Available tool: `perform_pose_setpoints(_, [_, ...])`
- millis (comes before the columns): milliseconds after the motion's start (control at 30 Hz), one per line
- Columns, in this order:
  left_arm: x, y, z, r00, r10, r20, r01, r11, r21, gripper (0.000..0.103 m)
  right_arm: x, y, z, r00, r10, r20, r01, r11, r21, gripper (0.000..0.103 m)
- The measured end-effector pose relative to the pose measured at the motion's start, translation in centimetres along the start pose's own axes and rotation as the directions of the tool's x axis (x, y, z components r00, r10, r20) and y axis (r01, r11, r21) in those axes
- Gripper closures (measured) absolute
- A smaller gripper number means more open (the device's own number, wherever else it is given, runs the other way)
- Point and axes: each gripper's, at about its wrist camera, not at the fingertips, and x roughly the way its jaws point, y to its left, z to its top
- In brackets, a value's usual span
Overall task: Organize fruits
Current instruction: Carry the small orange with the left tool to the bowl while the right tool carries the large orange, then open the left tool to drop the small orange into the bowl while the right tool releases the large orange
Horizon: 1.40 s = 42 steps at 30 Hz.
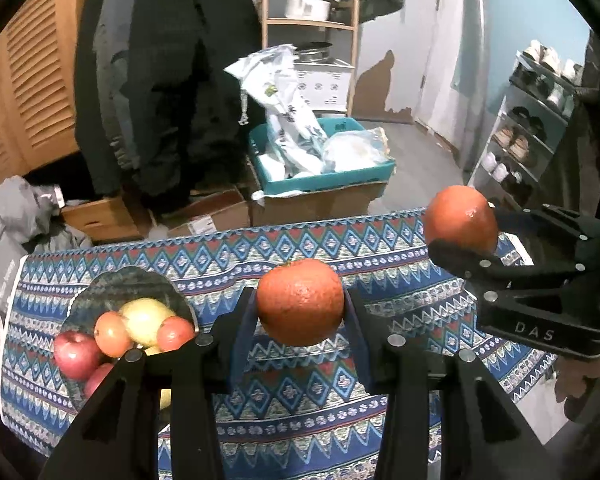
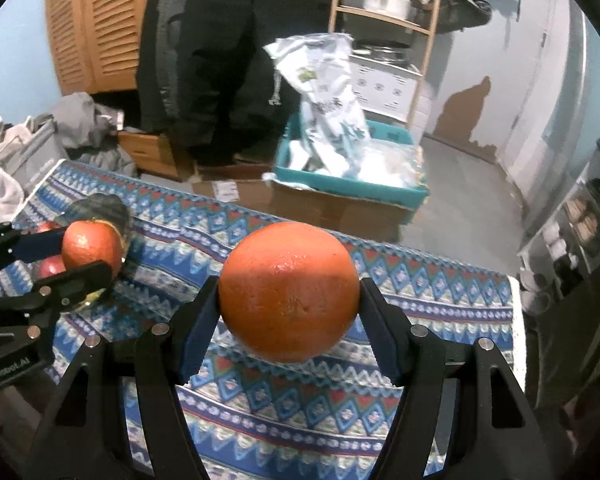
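Left wrist view. Two oranges are in the air. The left gripper [image 1: 300,308], at lower centre, is clamped on the first orange [image 1: 300,302], with one pad against each side of the fruit; the orange hangs above the patterned tablecloth [image 1: 340,400]. At right of frame, the right gripper [image 1: 462,236] grips the second orange [image 1: 460,220], one finger over it and one finger under it. At lower left, a dark bowl [image 1: 112,284] rests on the cloth. It contains one yellow fruit [image 1: 146,320], two small orange fruits [image 1: 112,334], and at least two red apples [image 1: 76,354]; the gripper frame hides part of the contents. Beyond the table, upper centre, a teal crate [image 1: 380,168] holds white bags and sits on a cardboard box [image 1: 320,204].

Right wrist view. The right gripper [image 2: 289,304], at lower centre, is closed on the second orange [image 2: 289,292], both pads touching its sides, above the tablecloth [image 2: 300,400]. At left of frame, the left gripper [image 2: 92,252] holds the first orange [image 2: 92,248] directly in front of the bowl [image 2: 108,206]; red fruit [image 2: 52,268] shows behind its fingers. The teal crate [image 2: 340,188] lies at upper centre.
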Motion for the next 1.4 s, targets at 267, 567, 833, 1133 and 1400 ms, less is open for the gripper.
perform_pose_setpoints(267, [-0.5,3.9,-0.5,0.999,0.035,0.004,-0.035,0.998,-0.059,0.059,1.2,3.2,1.8,0.999,0.054,-0.006,-0.054,0.998,-0.023,0.035])
perform_pose_setpoints(567, [-0.5,8.6,-1.5,0.997,0.073,-0.014,-0.074,0.988,-0.138,0.059,3.0,6.7,3.5,0.993,0.116,-0.022,-0.116,0.993,-0.032,0.035])
perform_pose_setpoints(833, [-0.2,12.8,-2.7,0.994,0.100,-0.039,-0.106,0.972,-0.210,0.059,4.6,10.2,4.9,0.986,0.160,-0.042,-0.162,0.985,-0.051,0.035])
perform_pose_setpoints(1133, [0.4,17.1,-3.9,0.987,0.140,-0.074,-0.154,0.951,-0.267,0.059,6.8,14.3,6.2,0.976,0.205,-0.069,-0.210,0.974,-0.080,0.035])
perform_pose_setpoints(1400, [1.5,20.4,-5.4,0.981,0.153,-0.120,-0.184,0.930,-0.318,0.059,9.0,17.9,6.7,0.963,0.246,-0.111,-0.258,0.960,-0.109,0.035])
